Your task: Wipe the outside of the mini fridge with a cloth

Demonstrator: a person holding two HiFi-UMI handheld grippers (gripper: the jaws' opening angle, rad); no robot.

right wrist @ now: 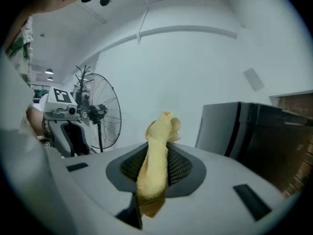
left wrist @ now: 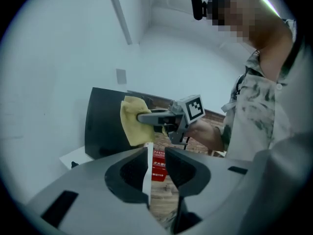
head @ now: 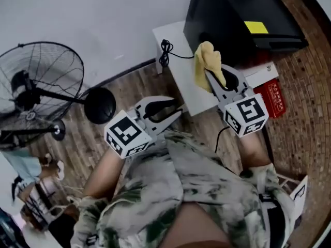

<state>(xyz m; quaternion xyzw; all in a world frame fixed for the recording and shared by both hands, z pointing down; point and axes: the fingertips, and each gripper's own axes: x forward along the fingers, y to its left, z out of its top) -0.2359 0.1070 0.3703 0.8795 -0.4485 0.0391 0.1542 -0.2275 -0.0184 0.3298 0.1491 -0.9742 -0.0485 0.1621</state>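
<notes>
While your left gripper (head: pixel 175 110) hangs close to your chest, its jaws a narrow gap apart with nothing between them, your right gripper (head: pixel 217 84) reaches ahead, clamped tight on a bunched yellow cloth (head: pixel 206 61). The cloth sits just beside the black mini fridge (head: pixel 232 19); whether they touch is unclear. That fridge stands on a white table (head: pixel 181 71), with a red box (head: pixel 272 97) to the right. A floor fan (head: pixel 41 87) stands well off to your left.
</notes>
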